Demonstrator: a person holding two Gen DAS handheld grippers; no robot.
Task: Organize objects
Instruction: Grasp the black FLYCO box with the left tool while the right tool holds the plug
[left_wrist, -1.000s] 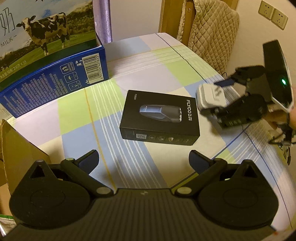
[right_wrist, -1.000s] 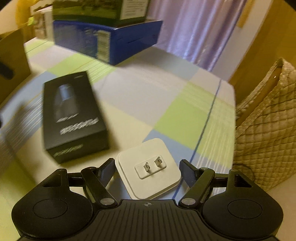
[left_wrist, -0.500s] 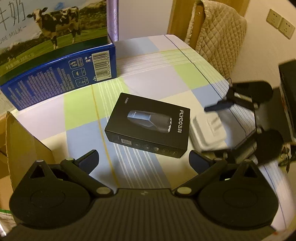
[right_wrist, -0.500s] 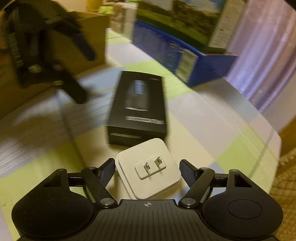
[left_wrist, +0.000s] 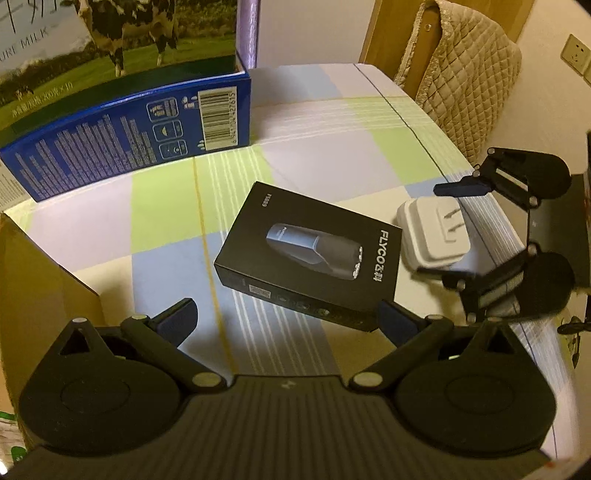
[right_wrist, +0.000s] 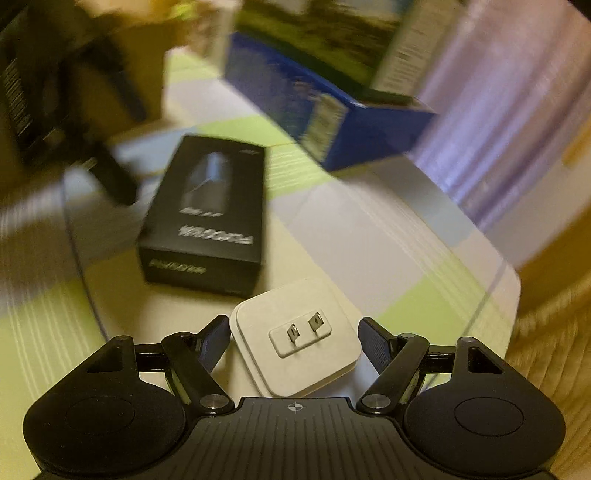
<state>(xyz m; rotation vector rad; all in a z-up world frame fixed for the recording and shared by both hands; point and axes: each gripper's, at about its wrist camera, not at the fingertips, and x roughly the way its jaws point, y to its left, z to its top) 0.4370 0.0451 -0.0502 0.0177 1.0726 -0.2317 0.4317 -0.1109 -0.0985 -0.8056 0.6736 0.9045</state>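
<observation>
A black FLYCO shaver box (left_wrist: 306, 258) lies flat in the middle of the checked tablecloth (left_wrist: 166, 206). My left gripper (left_wrist: 286, 314) hovers open and empty just short of the box's near edge. My right gripper (left_wrist: 454, 232) comes in from the right and is shut on a white plug adapter (left_wrist: 432, 236), prongs up, low over the cloth right beside the box's short end. In the right wrist view the adapter (right_wrist: 295, 339) sits between the right gripper's fingers (right_wrist: 295, 332), with the blurred black box (right_wrist: 207, 218) just beyond it.
A blue milk carton (left_wrist: 129, 140) stands at the back left of the table. A brown cardboard box (left_wrist: 37, 280) rises at the left edge. A quilted chair cover (left_wrist: 469, 66) hangs beyond the far right corner, near the table edge (left_wrist: 424, 122).
My right gripper has carried the white adapter down and left, from above the table's right edge to beside the black box. My left gripper stays open and has shifted slightly.
</observation>
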